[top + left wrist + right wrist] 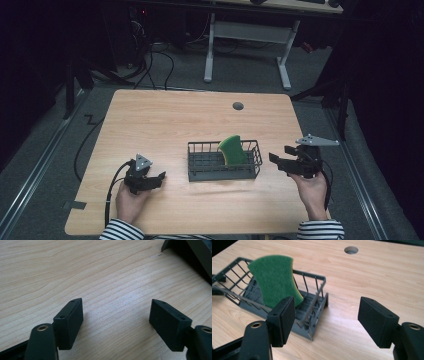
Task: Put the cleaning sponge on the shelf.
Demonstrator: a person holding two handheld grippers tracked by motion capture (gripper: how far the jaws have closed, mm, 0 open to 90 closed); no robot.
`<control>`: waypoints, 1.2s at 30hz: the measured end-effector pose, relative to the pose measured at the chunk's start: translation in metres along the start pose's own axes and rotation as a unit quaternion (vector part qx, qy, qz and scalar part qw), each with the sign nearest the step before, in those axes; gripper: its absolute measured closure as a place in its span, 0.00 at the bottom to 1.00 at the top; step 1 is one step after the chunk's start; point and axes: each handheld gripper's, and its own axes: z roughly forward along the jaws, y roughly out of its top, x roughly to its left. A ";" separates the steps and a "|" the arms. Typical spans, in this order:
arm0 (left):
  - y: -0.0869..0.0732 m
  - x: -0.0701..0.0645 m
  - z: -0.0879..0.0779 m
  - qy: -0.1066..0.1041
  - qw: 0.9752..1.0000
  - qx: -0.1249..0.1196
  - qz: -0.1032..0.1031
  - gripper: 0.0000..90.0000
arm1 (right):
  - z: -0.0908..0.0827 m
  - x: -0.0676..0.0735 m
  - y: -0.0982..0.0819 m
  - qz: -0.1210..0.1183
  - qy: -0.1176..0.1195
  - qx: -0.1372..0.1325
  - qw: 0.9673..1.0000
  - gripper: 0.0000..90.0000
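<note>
One green sponge leans upright inside one wire basket on the table. Two grippers flank it: left gripper and right gripper, both spread, holding nothing.

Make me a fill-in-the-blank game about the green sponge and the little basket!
1. The sponge stands in the wire basket and its colour is ____.
2. The right claw is beside the basket with its jaws ____ and nothing between them.
3. The left claw has only the wooden ____ under it.
4. Near the table's far edge is a small round ____.

Missing words: green; open; table; hole
</note>
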 end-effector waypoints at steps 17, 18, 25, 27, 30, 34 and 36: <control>0.000 0.000 0.000 0.000 1.000 0.000 0.000 0.31 | -0.007 -0.011 -0.036 0.019 -0.006 -0.017 1.000 0.35; 0.000 0.000 0.000 0.000 1.000 0.000 0.001 0.31 | -0.008 -0.011 -0.038 0.020 -0.006 -0.020 1.000 0.35; 0.000 0.000 0.000 0.000 1.000 0.000 0.000 0.31 | -0.004 -0.016 -0.053 0.033 -0.003 -0.021 0.999 0.36; 0.000 0.000 0.000 0.000 1.000 0.000 0.000 0.31 | -0.003 -0.016 -0.056 0.037 -0.005 -0.020 0.999 0.36; 0.000 0.000 0.000 0.000 1.000 0.000 0.001 0.31 | 0.000 -0.018 -0.061 0.043 -0.007 -0.019 0.999 0.36; 0.000 0.000 0.000 0.000 1.000 0.000 0.000 0.31 | 0.006 -0.020 -0.069 0.051 -0.009 -0.016 0.999 0.36; 0.000 0.000 0.000 0.000 1.000 0.000 0.000 0.31 | 0.009 -0.022 -0.073 0.056 -0.010 -0.014 0.998 0.36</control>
